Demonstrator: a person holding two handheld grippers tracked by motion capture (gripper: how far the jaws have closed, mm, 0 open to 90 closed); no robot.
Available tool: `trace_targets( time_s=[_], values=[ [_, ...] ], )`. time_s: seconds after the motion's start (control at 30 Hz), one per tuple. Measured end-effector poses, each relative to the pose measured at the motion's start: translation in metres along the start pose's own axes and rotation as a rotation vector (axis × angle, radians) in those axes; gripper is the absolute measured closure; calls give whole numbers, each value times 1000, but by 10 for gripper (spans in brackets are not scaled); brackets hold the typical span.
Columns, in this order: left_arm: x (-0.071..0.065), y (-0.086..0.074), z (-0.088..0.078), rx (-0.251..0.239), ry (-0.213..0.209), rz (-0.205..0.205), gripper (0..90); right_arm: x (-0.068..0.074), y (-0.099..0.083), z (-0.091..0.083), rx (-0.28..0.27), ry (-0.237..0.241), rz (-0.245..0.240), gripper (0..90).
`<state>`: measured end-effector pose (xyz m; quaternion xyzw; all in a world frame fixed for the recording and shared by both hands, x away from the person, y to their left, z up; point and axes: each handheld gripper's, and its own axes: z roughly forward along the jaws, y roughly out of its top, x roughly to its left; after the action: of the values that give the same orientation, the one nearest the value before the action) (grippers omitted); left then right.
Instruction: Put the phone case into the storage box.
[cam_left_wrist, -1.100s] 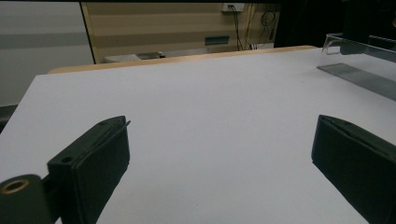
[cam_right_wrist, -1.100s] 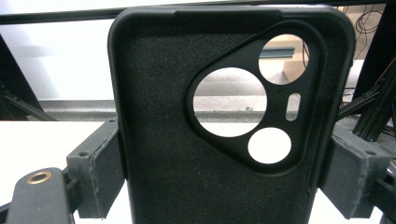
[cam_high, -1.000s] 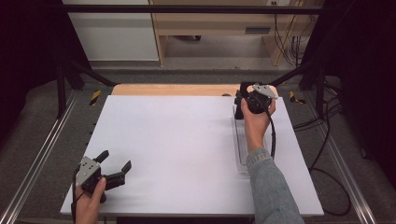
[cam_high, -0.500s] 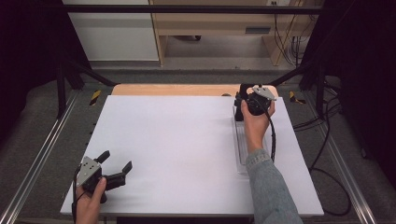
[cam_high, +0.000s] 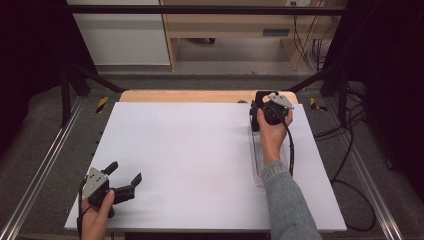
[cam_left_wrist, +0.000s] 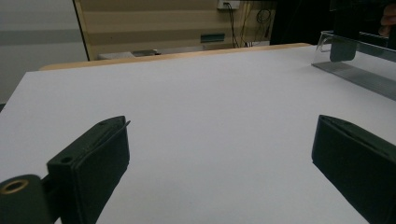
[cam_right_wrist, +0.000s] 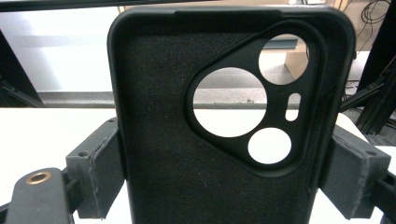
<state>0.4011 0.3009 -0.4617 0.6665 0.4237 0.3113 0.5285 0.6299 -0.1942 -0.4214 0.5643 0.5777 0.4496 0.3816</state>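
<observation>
The right gripper clamps a black phone case upright at the table's far right, by a clear stand; lower it squarely; the left gripper rests wide.

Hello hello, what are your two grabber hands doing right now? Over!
Right gripper shut on black phone case with triangular camera cutout, upright above clear plastic tray. Left gripper open, empty, near white table edge. Nothing in the way.
</observation>
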Motion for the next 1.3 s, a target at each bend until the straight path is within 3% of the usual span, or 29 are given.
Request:
trace_targets(
  time_s=[1.3],
  values=[
    [-4,0,2,6,-22,9,43,-2,-7,8,-3,11,8,141]
  ],
)
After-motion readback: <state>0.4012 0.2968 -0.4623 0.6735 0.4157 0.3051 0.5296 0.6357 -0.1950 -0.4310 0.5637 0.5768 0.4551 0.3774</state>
